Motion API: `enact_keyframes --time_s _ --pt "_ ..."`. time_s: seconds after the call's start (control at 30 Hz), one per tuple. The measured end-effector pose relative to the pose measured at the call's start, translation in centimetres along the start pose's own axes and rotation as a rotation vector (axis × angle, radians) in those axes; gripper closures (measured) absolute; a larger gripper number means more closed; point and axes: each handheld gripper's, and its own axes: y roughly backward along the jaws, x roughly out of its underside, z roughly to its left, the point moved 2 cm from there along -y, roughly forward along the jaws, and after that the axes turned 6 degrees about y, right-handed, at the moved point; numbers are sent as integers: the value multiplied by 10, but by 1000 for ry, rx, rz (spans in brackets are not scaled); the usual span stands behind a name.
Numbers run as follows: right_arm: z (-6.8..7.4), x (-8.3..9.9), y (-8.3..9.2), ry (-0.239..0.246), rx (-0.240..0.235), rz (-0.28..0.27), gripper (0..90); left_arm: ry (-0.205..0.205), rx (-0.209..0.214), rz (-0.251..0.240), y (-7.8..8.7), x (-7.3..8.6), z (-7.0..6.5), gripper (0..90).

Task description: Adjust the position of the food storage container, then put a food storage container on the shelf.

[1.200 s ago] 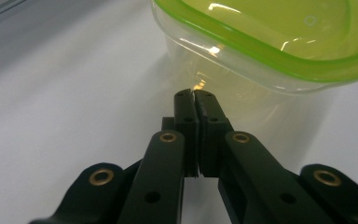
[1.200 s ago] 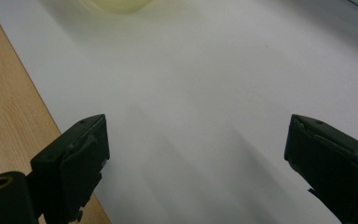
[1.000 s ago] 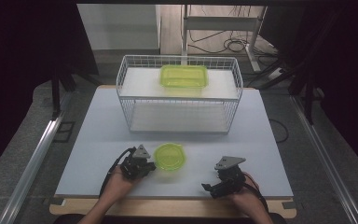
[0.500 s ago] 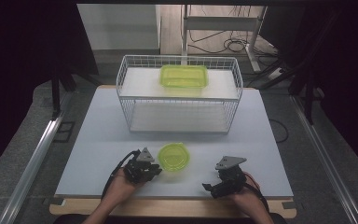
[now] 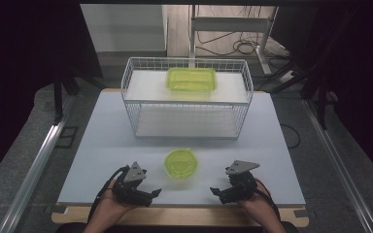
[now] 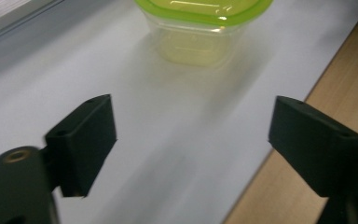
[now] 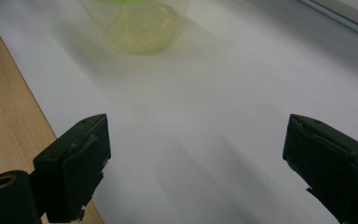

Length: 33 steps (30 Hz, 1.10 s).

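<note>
Approach stage. A small round green-lidded container [image 5: 179, 163] is seen upright on the white bench [image 5: 107, 145], near the middle of its front edge, between the two sets of tongs and touching neither. The left tongs [image 5: 151, 192] are held at the front edge with the jaws spread wide and nothing between them; in the left gripper view the container [image 6: 200, 28] is framed just ahead. The right tongs [image 5: 217, 190] are likewise held apart and empty. A wire basket [image 5: 187, 99] is set toward the rear edge, with a rectangular green-lidded box [image 5: 192, 78] on its upper shelf. The next move is judged to require the left tongs to be advanced around the container and closed below its lid.
</note>
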Motion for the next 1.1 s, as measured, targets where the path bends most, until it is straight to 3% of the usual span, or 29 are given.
enact_keyframes --time_s 0.17,0.3,0.53,0.8,1.1 --pt "-2 -1 2 -23 -6 -31 75 25 -16 -30 12 13 -2 67" --pt "-1 -1 2 -14 -13 -41 74 39 -24 -70 16 22 0 60" --pt "0 -1 3 10 -20 -64 72 -37 -106 -99 12 33 4 19" --pt "0 1 1 25 -27 -81 72 -27 -115 -104 8 37 7 18" --pt "-3 3 0 -16 -25 -60 66 -21 -121 -112 9 38 8 19"
